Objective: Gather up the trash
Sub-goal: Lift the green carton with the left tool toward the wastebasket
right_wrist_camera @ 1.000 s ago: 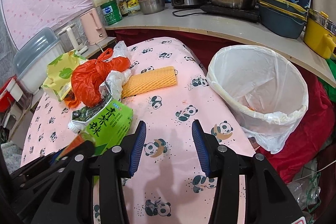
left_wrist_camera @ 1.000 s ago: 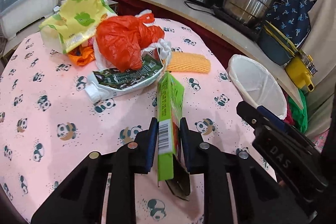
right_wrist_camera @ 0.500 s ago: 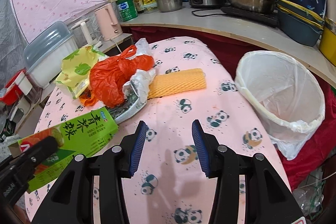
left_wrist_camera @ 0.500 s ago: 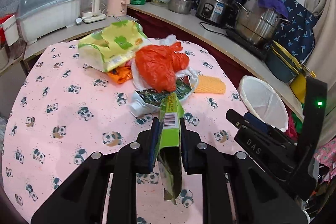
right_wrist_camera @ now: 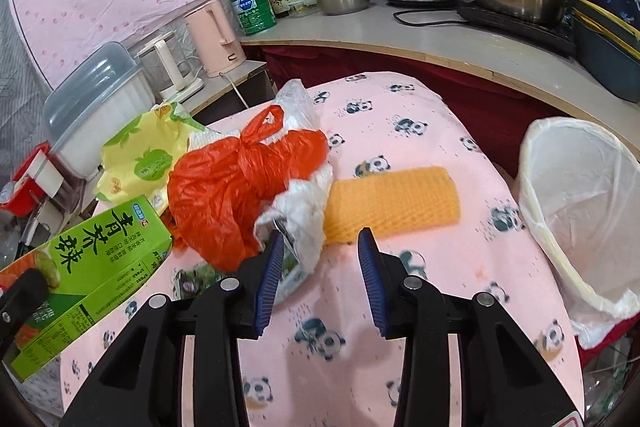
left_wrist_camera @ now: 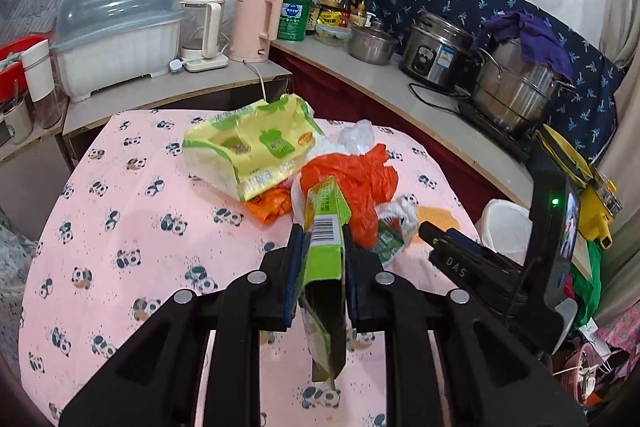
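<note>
The left gripper (left_wrist_camera: 320, 247) pinched a flattened green carton (left_wrist_camera: 324, 259) between its pads, holding it clear above the panda-print tablecloth (left_wrist_camera: 120, 227), while the right gripper (right_wrist_camera: 320, 259) hung with its jaws spread and nothing between them, a torn white wrapper (right_wrist_camera: 298, 215) just beyond its left fingertip. The step in hand appeared to be the carry: one piece of rubbish lifted and not yet dropped. Using the white-lined bin (right_wrist_camera: 576, 211) at the table's right edge as the mark, the carton was well to its left, on the far side of the right gripper; the next move would likely call for swinging the carton rightward over the bin's rim and parting the jaws there. Between carton and bin lay a yellow foam net sleeve (right_wrist_camera: 394, 203) flat on the cloth, near the bin, and left of that a heap of an orange plastic bag (right_wrist_camera: 228, 187) resting on the white wrapper. Farthest from the bin sat a yellow-green tissue pack (left_wrist_camera: 256, 151), touching the heap, all of it seemingly still to be collected
</note>
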Demonstrator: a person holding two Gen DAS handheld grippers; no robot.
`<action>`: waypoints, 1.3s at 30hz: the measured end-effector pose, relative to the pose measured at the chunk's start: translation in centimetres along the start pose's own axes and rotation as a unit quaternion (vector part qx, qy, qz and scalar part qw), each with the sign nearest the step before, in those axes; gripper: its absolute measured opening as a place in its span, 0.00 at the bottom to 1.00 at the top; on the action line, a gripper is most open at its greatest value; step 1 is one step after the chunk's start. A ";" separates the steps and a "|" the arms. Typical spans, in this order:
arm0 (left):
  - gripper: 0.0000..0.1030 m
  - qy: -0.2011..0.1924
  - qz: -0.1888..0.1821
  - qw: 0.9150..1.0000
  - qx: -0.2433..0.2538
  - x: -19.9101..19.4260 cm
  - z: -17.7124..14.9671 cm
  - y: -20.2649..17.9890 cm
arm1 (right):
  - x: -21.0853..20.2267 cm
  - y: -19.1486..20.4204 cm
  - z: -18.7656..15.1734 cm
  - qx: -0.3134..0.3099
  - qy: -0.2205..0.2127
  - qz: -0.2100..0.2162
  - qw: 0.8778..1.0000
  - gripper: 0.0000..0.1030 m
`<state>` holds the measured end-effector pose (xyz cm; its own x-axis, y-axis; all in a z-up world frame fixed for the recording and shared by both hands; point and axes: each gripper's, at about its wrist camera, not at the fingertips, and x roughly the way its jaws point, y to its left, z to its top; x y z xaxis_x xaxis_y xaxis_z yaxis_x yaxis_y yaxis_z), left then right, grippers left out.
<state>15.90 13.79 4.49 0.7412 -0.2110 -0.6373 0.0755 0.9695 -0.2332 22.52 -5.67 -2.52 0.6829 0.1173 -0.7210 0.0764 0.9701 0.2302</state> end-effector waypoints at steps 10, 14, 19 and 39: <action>0.17 0.001 -0.003 1.000 0.004 1.6 1.1 -0.9 | 3.1 0.2 1.6 -0.002 0.007 0.013 1.000 0.31; 0.17 0.002 -0.003 1.000 0.007 1.9 1.1 -1.5 | 3.5 0.1 2.0 -0.003 0.014 0.027 1.000 0.07; 0.17 0.004 -0.002 1.000 0.010 2.0 1.0 -2.0 | 2.9 -0.4 1.3 -0.002 0.014 0.034 0.999 0.04; 0.17 -0.006 -0.038 0.998 0.049 0.0 1.0 -8.5 | -7.7 -6.4 3.7 0.024 -0.089 0.013 0.996 0.03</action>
<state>15.93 5.64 7.18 0.7381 -0.2843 -0.6119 0.1968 0.9582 -0.2078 19.50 -13.56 3.96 0.8029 0.0984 -0.5880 0.0891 0.9554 0.2815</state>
